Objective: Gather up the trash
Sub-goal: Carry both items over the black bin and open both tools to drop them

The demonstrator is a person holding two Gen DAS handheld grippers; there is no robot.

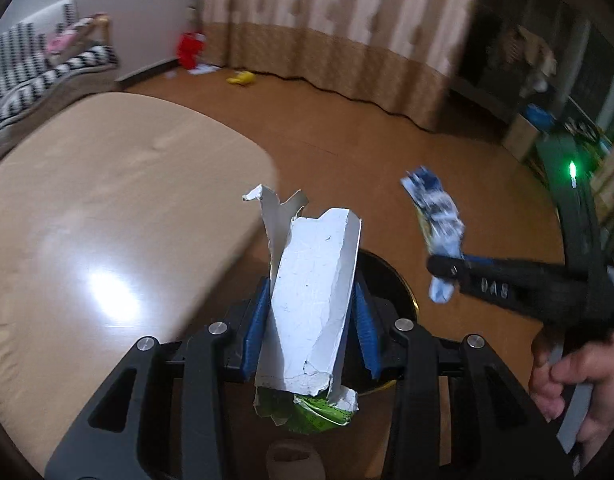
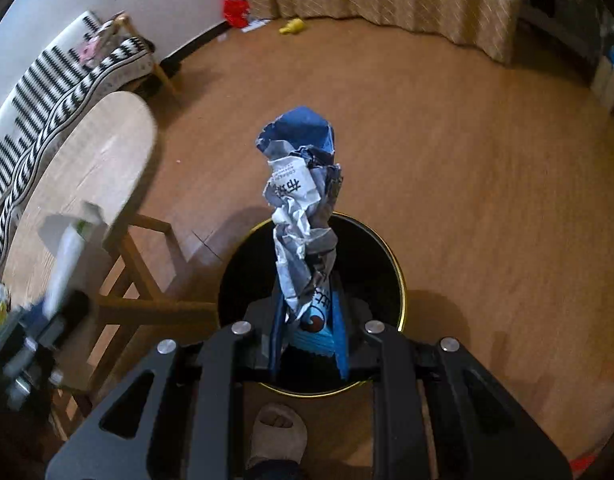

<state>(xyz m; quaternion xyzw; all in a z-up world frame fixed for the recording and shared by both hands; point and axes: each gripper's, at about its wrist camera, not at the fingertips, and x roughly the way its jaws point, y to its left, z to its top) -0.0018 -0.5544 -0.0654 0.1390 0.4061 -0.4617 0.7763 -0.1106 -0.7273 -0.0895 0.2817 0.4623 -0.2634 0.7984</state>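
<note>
Right wrist view: my right gripper point(image 2: 309, 320) is nearly closed, pinching a crumpled blue-and-white foil wrapper point(image 2: 301, 208) above the round black gold-rimmed waste bin point(image 2: 403, 300); left gripper point(image 1: 311, 312), jaws partly closed, clamps a torn white carton with green print point(image 1: 311, 292), bin mostly hidden behind it; risk as I judge it: tall carton catching the rim and tipping out, or the grippers colliding; pale wooden table point(image 1: 107, 200) crowds the left, open floor right.
</note>
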